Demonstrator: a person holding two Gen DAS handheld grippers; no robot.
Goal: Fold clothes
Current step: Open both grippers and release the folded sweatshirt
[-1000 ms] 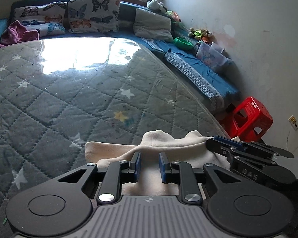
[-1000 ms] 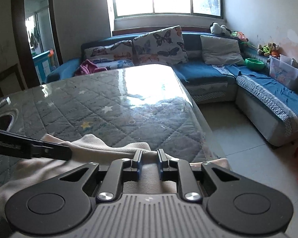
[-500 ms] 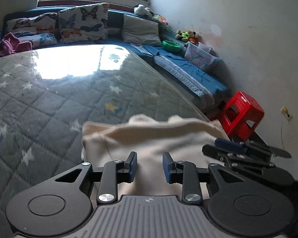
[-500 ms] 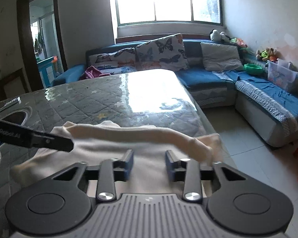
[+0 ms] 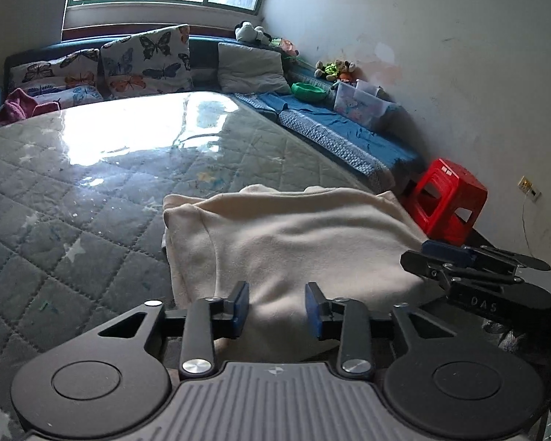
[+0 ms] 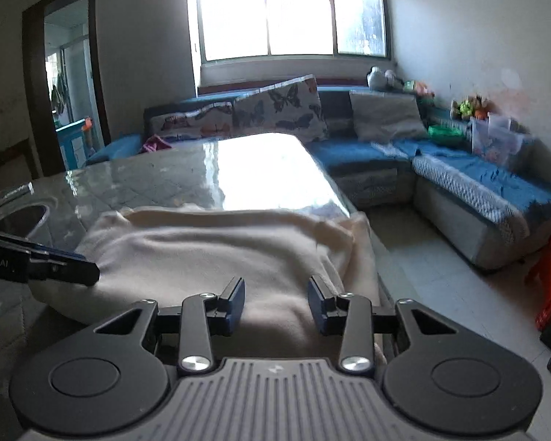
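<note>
A cream fleece garment [image 5: 294,242] lies folded over on the quilted grey table top [image 5: 92,183], near its right edge. It also shows in the right wrist view [image 6: 216,253]. My left gripper [image 5: 276,310] is open and empty, just above the garment's near edge. My right gripper [image 6: 276,303] is open and empty over the garment's near right part. The right gripper shows side-on in the left wrist view [image 5: 474,268]; the left gripper shows at the left of the right wrist view [image 6: 36,261].
A red plastic stool [image 5: 446,202] stands on the floor right of the table. A blue corner sofa [image 6: 459,180] with butterfly cushions [image 5: 143,62] runs behind and to the right. A metal bowl [image 6: 18,220] sits on the table's left.
Both grippers opened and let go of the garment, then drew back and up. The garment dropped flat onto the table, folded over.
</note>
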